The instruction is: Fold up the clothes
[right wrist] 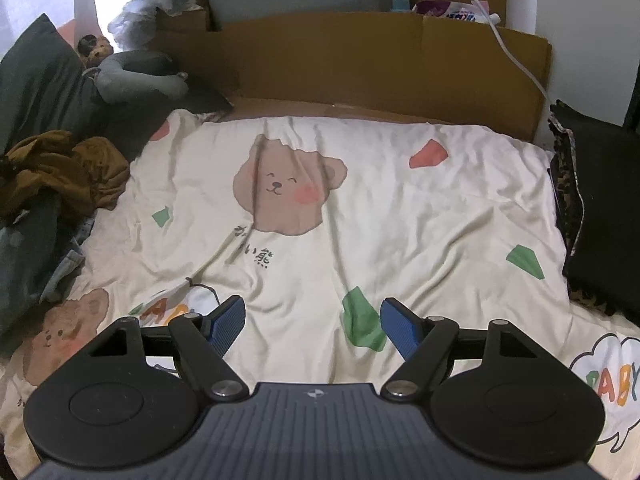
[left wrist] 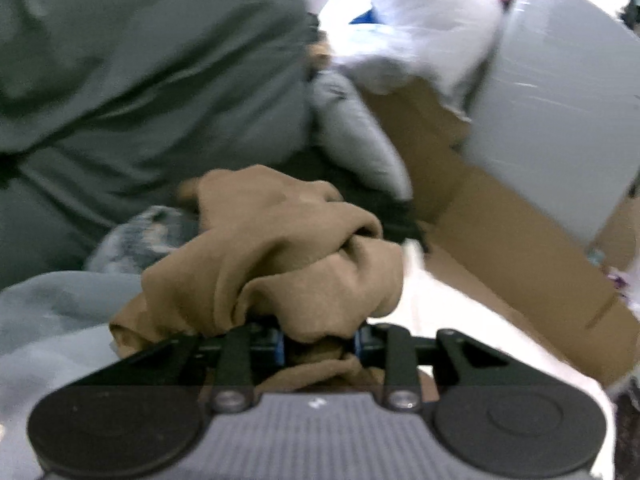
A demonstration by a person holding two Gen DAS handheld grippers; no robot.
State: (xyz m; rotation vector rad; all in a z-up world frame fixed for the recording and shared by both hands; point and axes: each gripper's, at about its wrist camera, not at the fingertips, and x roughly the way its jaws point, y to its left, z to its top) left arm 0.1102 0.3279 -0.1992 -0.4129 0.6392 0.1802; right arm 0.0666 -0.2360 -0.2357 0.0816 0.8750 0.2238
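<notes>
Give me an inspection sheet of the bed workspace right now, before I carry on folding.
Surface: cream bear-print bedsheet, wrinkled, middle bare.
Job's things: crumpled brown fabric garment, bunched between the left jaws; seen at the sheet's left edge from the right wrist.
Clutter: dark green pillow, grey stuffed toy, black cushion at the right edge.
Grippers: left gripper shut on the garment; right gripper open, nothing between its jaws, above the sheet.
Cables: white cord hanging over the cardboard.
Surroundings: brown cardboard panel along the head of the bed.
</notes>
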